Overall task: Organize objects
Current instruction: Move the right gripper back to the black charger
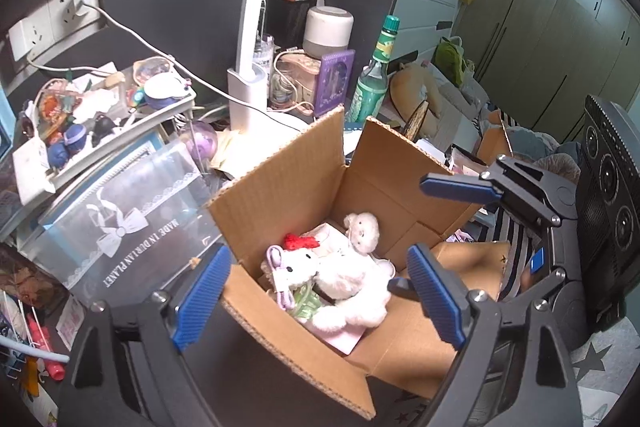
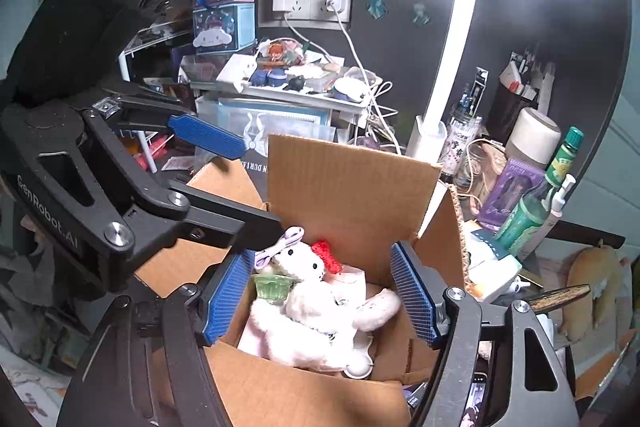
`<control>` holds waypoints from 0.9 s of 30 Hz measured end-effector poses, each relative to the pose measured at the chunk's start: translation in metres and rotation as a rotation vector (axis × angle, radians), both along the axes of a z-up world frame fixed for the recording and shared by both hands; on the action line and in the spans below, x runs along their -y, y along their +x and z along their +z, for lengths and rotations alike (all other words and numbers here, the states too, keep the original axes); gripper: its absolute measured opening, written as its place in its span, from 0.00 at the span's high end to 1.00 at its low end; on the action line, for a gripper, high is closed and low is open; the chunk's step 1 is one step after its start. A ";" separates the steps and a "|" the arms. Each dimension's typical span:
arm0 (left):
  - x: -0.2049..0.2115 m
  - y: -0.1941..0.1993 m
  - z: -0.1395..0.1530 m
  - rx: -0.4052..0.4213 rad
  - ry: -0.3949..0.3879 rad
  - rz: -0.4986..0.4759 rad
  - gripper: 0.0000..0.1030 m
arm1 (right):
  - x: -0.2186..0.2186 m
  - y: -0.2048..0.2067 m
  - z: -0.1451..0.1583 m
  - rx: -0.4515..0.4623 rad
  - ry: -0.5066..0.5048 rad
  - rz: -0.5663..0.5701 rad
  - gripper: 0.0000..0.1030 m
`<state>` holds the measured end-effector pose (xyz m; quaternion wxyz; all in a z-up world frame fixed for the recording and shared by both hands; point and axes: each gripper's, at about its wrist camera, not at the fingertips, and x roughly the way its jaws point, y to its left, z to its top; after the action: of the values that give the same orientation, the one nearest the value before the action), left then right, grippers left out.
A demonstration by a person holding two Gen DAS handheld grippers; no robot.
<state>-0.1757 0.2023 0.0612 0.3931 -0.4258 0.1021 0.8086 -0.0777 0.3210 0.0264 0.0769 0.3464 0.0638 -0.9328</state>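
1. Above a cluttered desk, an open cardboard box is seen with its flaps raised, a pile of small toys resting at its bottom.

2. Inside the box, a white plush bear is shown lying across a white cat plush that wears a red bow; a lilac cable tie and a pale green trinket are pressed against the cat, and a pink item is partly covered beneath them.

3. The left gripper is held over the near edge of the box, its blue-padded jaws spread wide with nothing between them, the toys framed in the gap but not touched.

4. The right gripper is likewise held above the box from the opposite side, its blue fingers parted and empty; in its view the bear and the red bow are seen below and between the pads.

5. Each gripper is caught in the other's camera: the right one at the right edge of the box, the left one reaching in from the left.

6. Behind the box, a white lamp post is clamped upright, with a green glass bottle and a purple photo frame just beside it.

7. To the left, a clear storage box printed with a white ribbon is stacked under a white tray crowded with small figures, and a white cable is run from a wall socket across the clutter
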 end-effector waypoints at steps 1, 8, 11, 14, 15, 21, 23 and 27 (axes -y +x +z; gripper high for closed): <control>0.003 0.002 0.002 -0.003 0.005 0.001 0.14 | 0.000 0.001 0.001 -0.004 0.004 -0.006 0.30; 0.049 0.020 0.020 -0.056 0.047 0.052 0.10 | 0.015 0.011 0.011 -0.040 -0.029 0.032 0.27; 0.092 0.032 0.025 -0.104 0.049 0.141 0.02 | 0.039 0.019 0.016 -0.079 -0.074 0.127 0.27; 0.143 0.044 0.022 -0.134 0.034 0.251 0.02 | 0.076 0.026 0.018 -0.106 -0.110 0.264 0.27; 0.159 0.047 0.019 -0.135 0.031 0.286 0.02 | 0.090 0.027 0.016 -0.110 -0.117 0.307 0.27; 0.252 0.074 -0.013 -0.120 0.020 0.479 0.02 | 0.176 0.033 -0.015 -0.040 -0.165 0.592 0.27; 0.277 0.082 -0.029 -0.105 0.024 0.521 0.02 | 0.204 0.032 -0.035 0.010 -0.159 0.650 0.27; 0.304 0.094 -0.056 -0.076 0.023 0.567 0.02 | 0.246 0.024 -0.088 0.123 -0.135 0.676 0.26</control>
<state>-0.0822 -0.1015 0.0055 0.1519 -0.4022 -0.0153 0.9027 -0.0541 0.0752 -0.0614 0.4079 0.3554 0.1081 -0.8341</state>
